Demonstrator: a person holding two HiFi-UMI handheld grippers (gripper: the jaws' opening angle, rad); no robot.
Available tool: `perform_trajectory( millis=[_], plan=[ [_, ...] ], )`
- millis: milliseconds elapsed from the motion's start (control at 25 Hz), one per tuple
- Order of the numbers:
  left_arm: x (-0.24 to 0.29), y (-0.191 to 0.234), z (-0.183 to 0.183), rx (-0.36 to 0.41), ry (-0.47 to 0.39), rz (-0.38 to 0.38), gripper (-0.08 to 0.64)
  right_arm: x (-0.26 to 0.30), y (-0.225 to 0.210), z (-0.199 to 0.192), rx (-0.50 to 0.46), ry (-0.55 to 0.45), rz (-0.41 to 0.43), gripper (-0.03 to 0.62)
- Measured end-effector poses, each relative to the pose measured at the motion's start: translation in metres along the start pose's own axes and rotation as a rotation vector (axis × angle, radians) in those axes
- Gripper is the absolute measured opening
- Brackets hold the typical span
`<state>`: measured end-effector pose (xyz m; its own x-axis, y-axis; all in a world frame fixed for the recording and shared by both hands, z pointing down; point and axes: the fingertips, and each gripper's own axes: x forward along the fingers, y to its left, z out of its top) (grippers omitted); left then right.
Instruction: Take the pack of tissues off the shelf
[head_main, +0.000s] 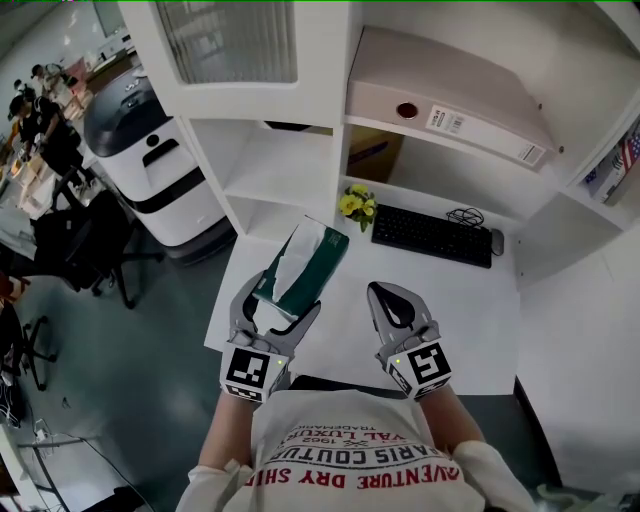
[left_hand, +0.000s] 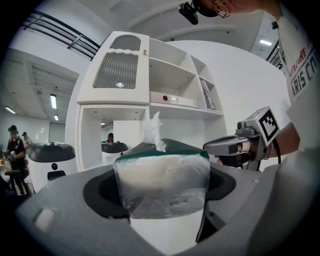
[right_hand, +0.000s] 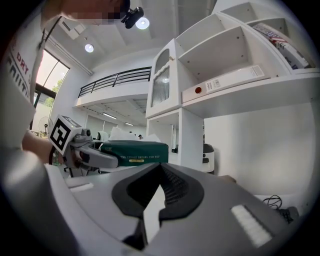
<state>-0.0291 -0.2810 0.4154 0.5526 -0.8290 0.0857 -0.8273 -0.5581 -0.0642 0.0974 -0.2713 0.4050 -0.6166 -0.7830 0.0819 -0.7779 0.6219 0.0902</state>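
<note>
The pack of tissues (head_main: 306, 262), green on top with a clear wrap and a white tissue sticking out, hangs above the white desk (head_main: 330, 345) in front of the shelf unit (head_main: 300, 150). My left gripper (head_main: 284, 296) is shut on its near end; in the left gripper view the pack (left_hand: 162, 187) fills the space between the jaws of that gripper (left_hand: 161, 197). My right gripper (head_main: 378, 292) hovers just right of it, shut with nothing held, its jaw tips meeting (right_hand: 161, 168). From the right gripper view, the pack (right_hand: 132, 150) shows at the left.
A black keyboard (head_main: 432, 235) and a small pot of yellow flowers (head_main: 357, 206) sit at the back of the desk. A beige binder (head_main: 450, 100) lies on the shelf above. A white and black machine (head_main: 150, 150) and office chairs (head_main: 85, 245) stand to the left.
</note>
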Motion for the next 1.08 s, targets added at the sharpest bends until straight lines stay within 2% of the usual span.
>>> perform_trajectory(
  millis=[320, 720, 1080],
  plan=[
    [0.003, 0.0, 0.0, 0.003, 0.013, -0.012, 0.426, 0.004, -0.002, 0.009, -0.04, -0.025, -0.027, 0.001],
    [0.001, 0.017, 0.001, -0.047, 0.012, 0.053, 0.428, 0.01, -0.002, 0.008, -0.038, -0.009, -0.025, 0.002],
    [0.0, 0.024, 0.005, -0.071, -0.008, 0.07, 0.425, 0.016, -0.003, 0.011, -0.018, -0.013, -0.026, 0.002]
  ],
)
